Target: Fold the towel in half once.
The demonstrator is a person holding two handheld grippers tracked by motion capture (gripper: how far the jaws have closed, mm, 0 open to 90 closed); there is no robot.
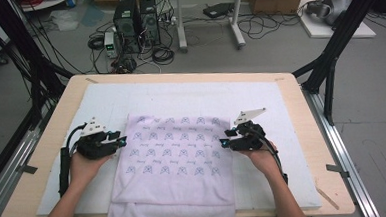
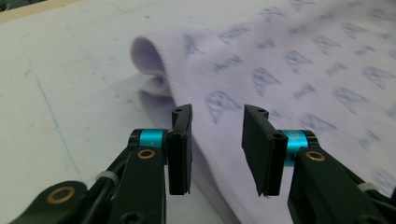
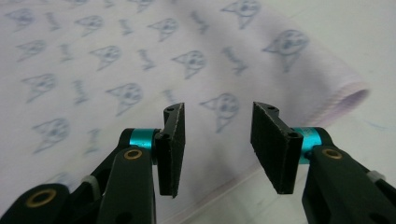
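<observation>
A pale lilac towel (image 1: 174,162) printed with small blue cat faces lies folded on the table, its near end hanging over the front edge. My left gripper (image 1: 121,140) sits at the towel's left edge, jaws apart and nothing between the pads. In the left gripper view that gripper (image 2: 217,147) hovers just above the towel's (image 2: 299,79) folded left edge. My right gripper (image 1: 223,139) is at the towel's right edge, also open and empty. In the right gripper view it (image 3: 218,147) hangs over the towel (image 3: 116,70) near its far right corner.
A white mat (image 1: 190,96) covers the wooden table (image 1: 301,113). Black frame posts stand at both sides. Beyond the table's far edge, computer towers (image 1: 136,24) and loose cables lie on the floor.
</observation>
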